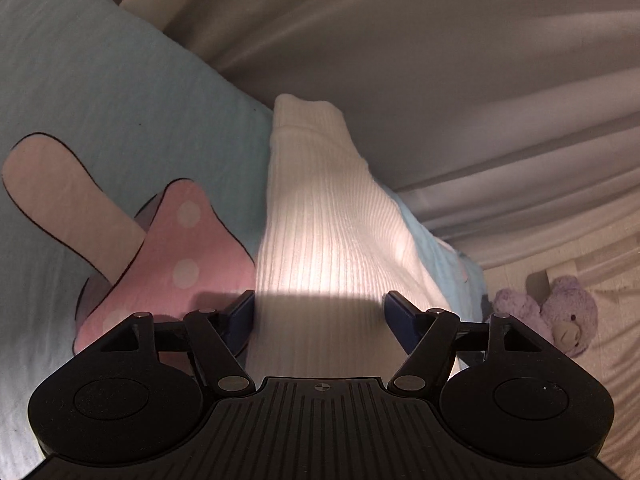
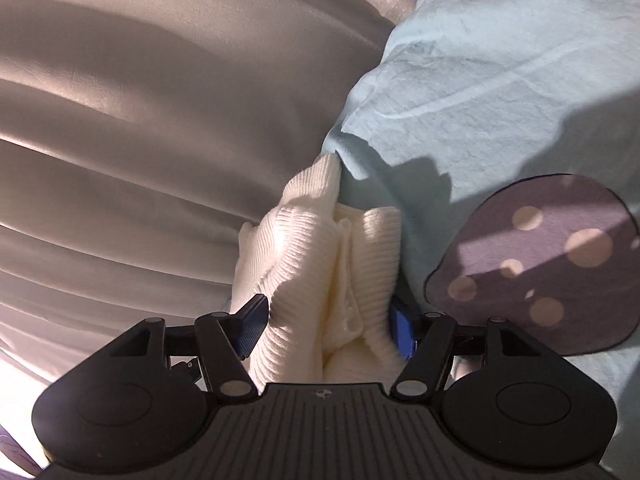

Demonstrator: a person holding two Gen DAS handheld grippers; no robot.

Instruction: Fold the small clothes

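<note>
Rumpled grey bedding (image 1: 460, 60) is filling the background of both views, with a pale blue pillow (image 1: 100, 80) printed with pink spotted mushrooms (image 1: 184, 248) lying across it and a small purple teddy bear (image 1: 560, 312) sitting off to one side.

A white ribbed knit garment (image 1: 320, 220), the small piece being folded, is stretching along the edge of the pillow where it meets the bedding. The left gripper (image 1: 320, 316) is standing open over its smooth, flattened end, the blue pads on either side and apparently not pinching the cloth. The right gripper (image 2: 328, 324) is straddling the bunched, creased end of the same garment (image 2: 320, 264); its jaws are spread too, though the cloth is bulging right up against the pads (whether it is truly free of them is hard to judge).

To do this step well, each gripper should probably be taking a thin single edge rather than a thick wad, especially at the crumpled end. Keeping the two ends taut and level while bringing one over the other would likely be giving a flat fold, and care is needed not to snag the pillowcase underneath.
</note>
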